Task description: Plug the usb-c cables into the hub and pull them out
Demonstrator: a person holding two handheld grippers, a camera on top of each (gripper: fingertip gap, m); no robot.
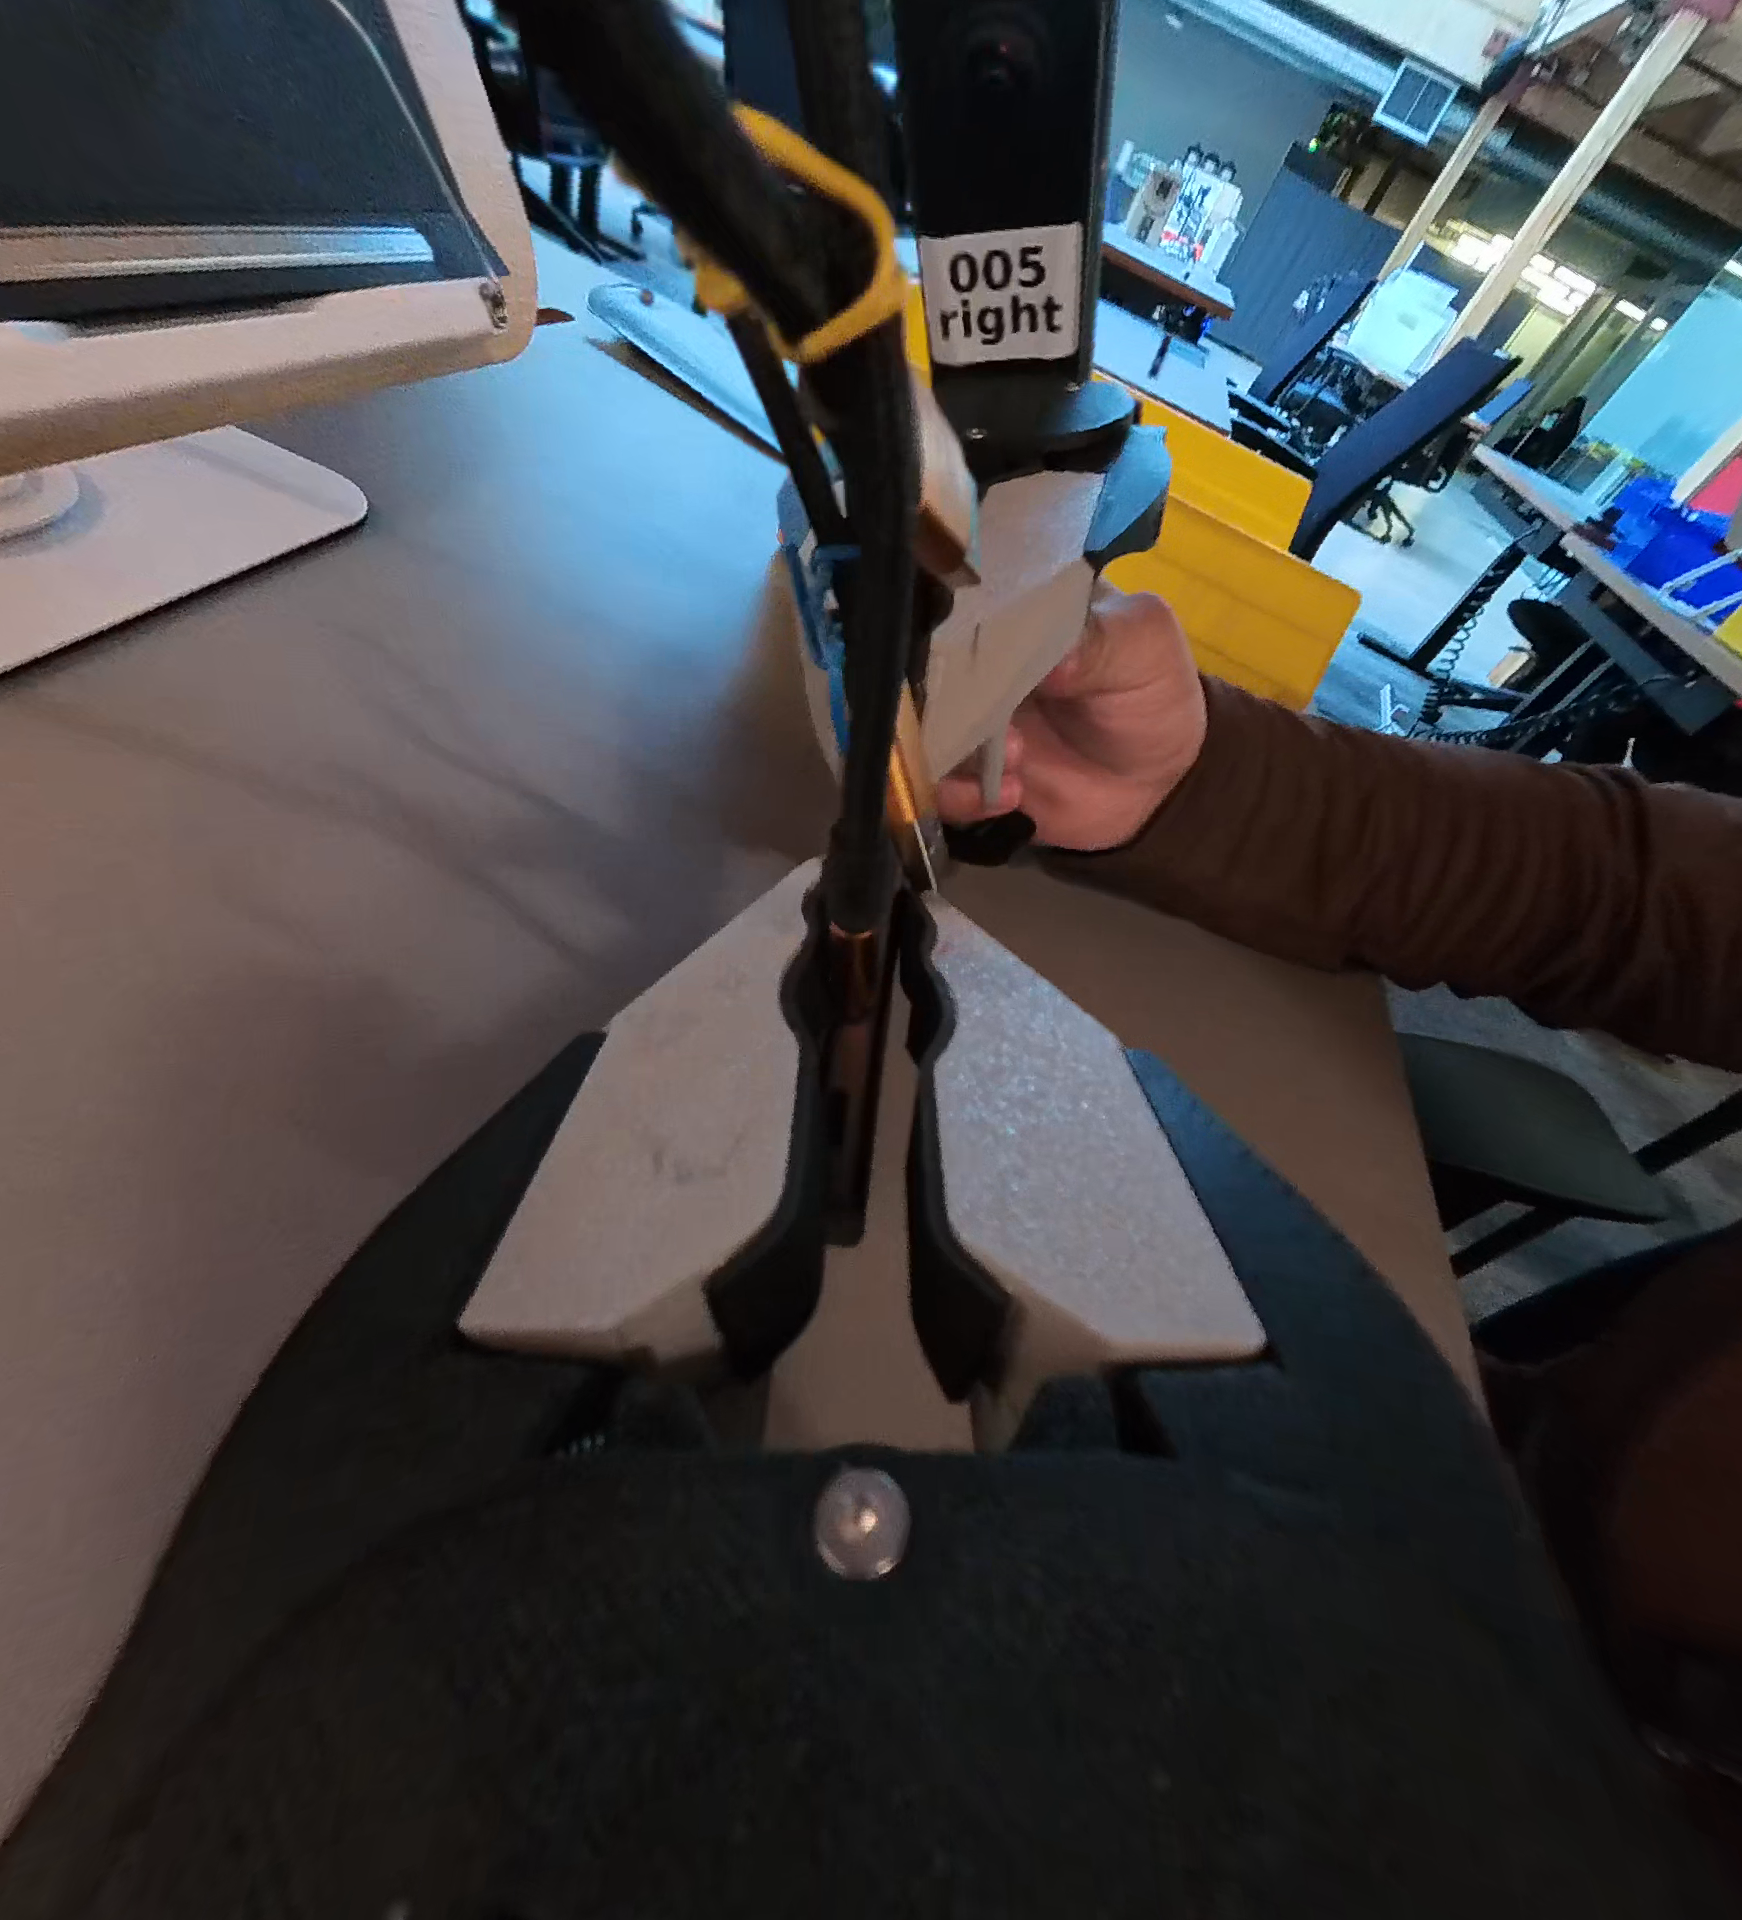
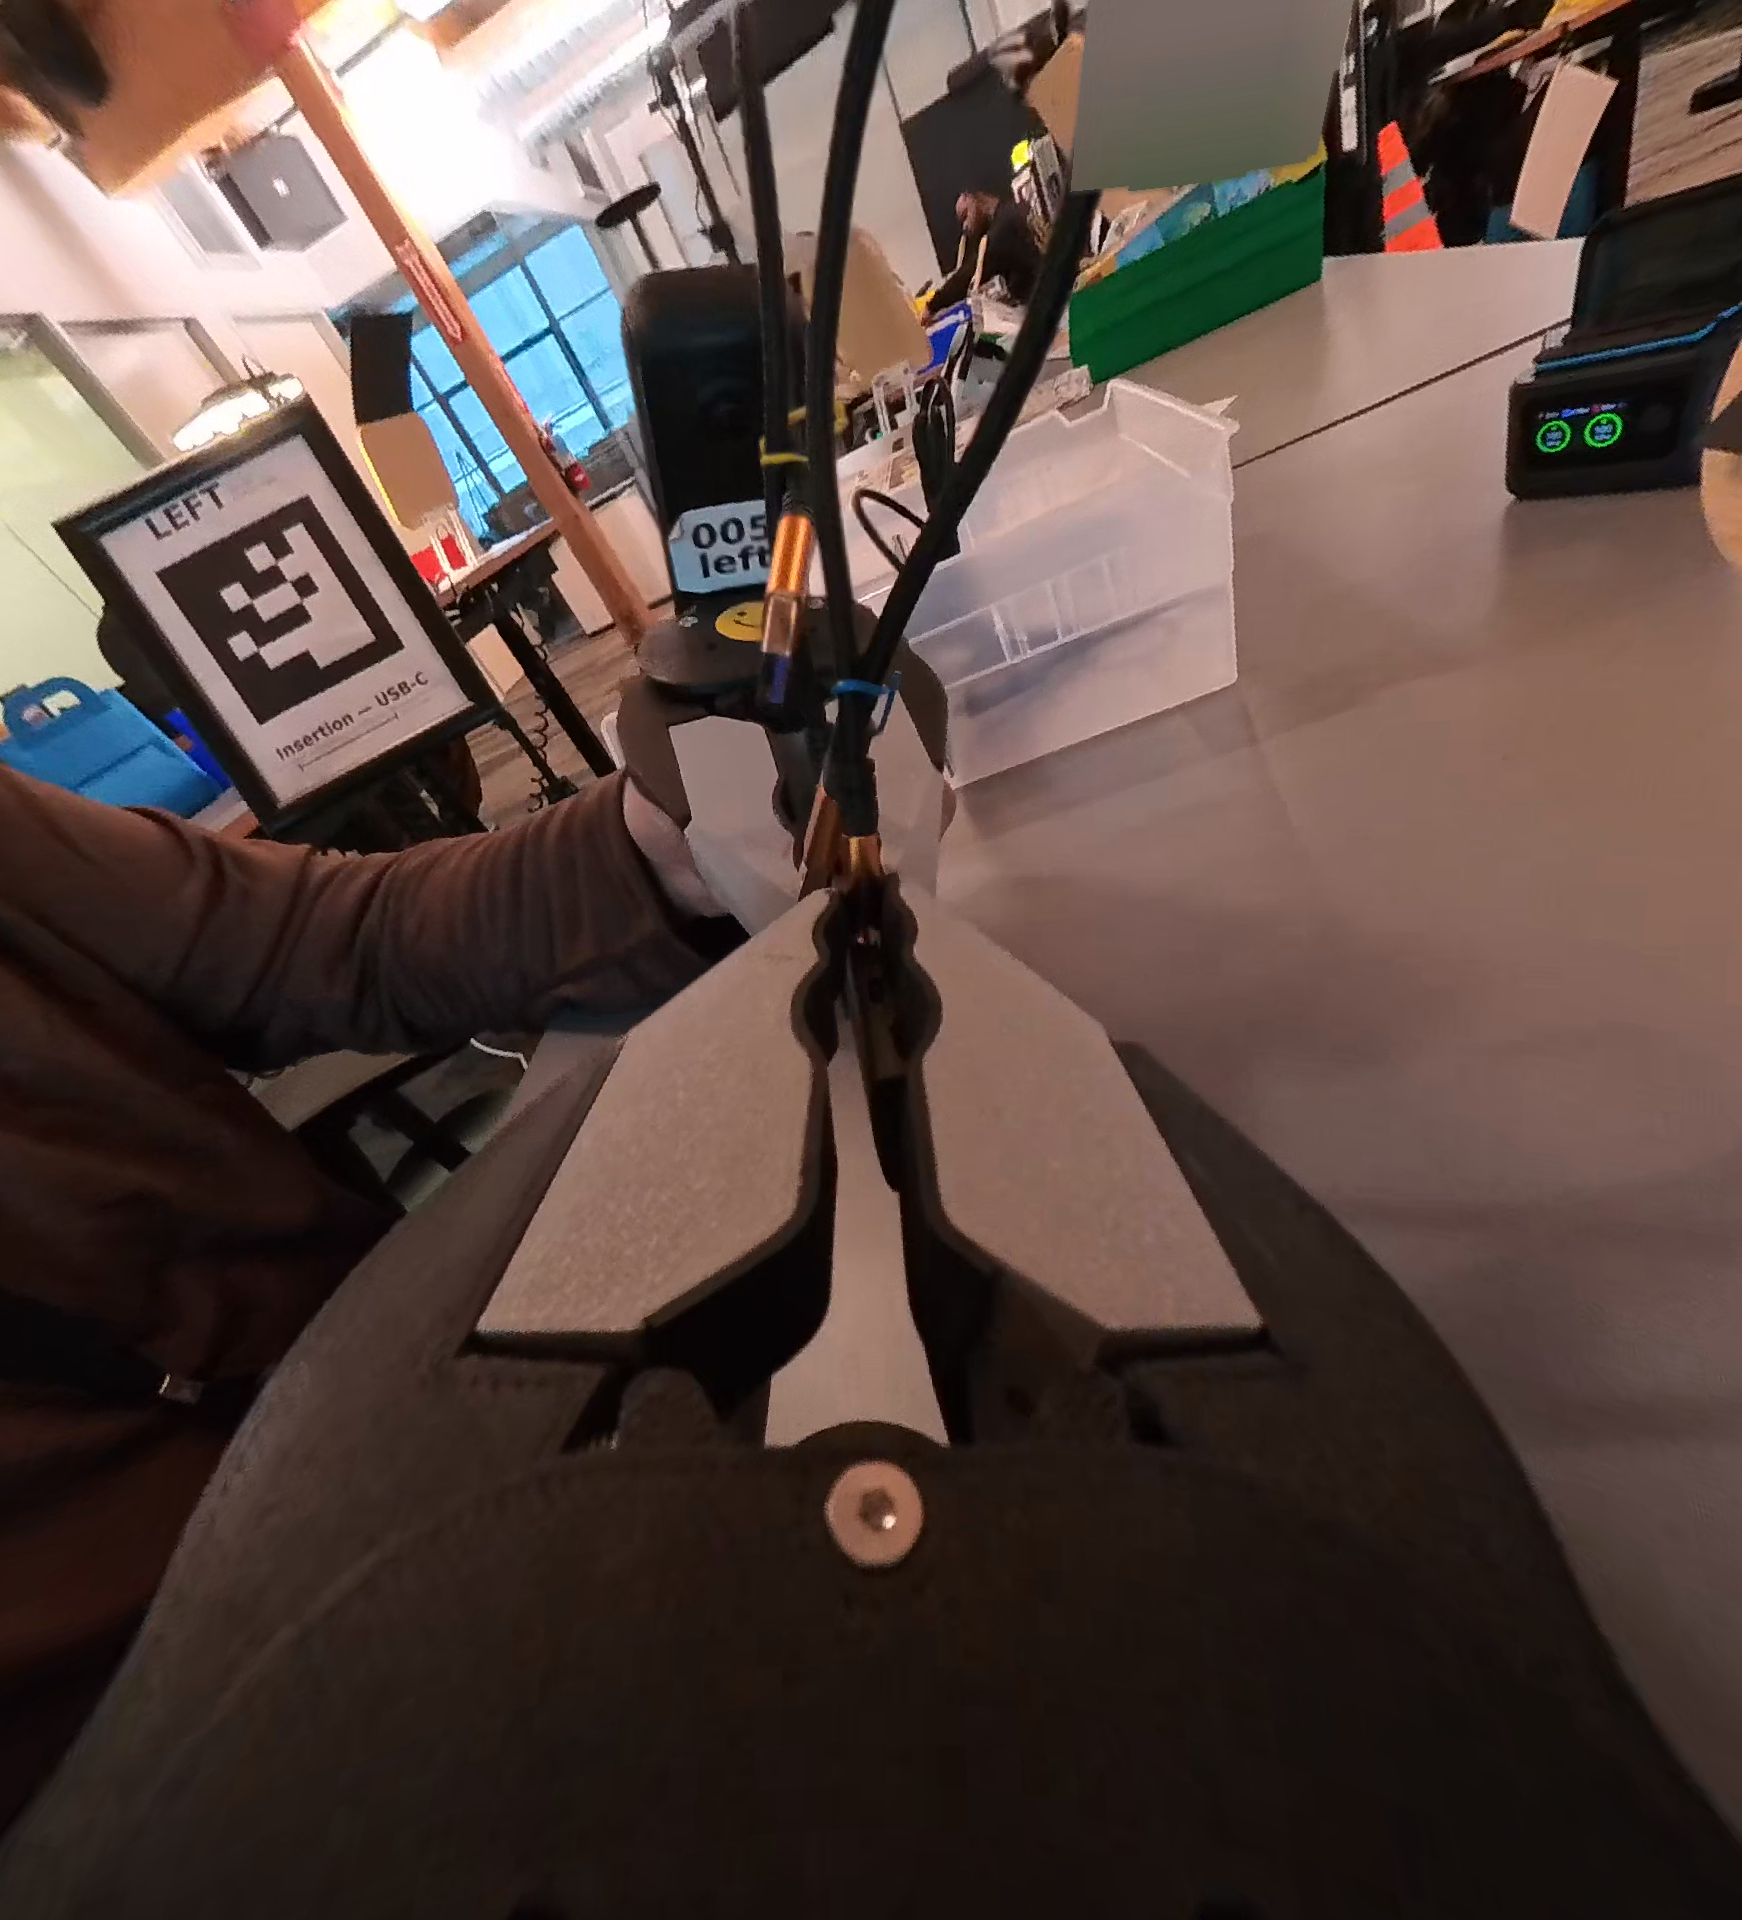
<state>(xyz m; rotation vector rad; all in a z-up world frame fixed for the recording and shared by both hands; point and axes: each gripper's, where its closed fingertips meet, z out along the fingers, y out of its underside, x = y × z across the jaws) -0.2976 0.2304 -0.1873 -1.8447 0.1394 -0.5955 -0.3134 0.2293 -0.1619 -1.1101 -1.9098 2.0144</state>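
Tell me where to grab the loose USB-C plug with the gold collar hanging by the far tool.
Grip the USB-C plug on its gold collar, pinching across the barrel from the left in the right wrist view. It hangs nearly upright, tip down, so that probably leaves the metal tip free, and black cables crowd its right.

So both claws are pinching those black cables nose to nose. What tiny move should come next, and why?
Probably a short, straight pull of the right claw backwards, without twisting. Both it and the left claw are shut on gold-collared plugs, with their tips almost meeting, so a sideways tug could bend a plug. I cannot make out the hub itself, so this is a guess.
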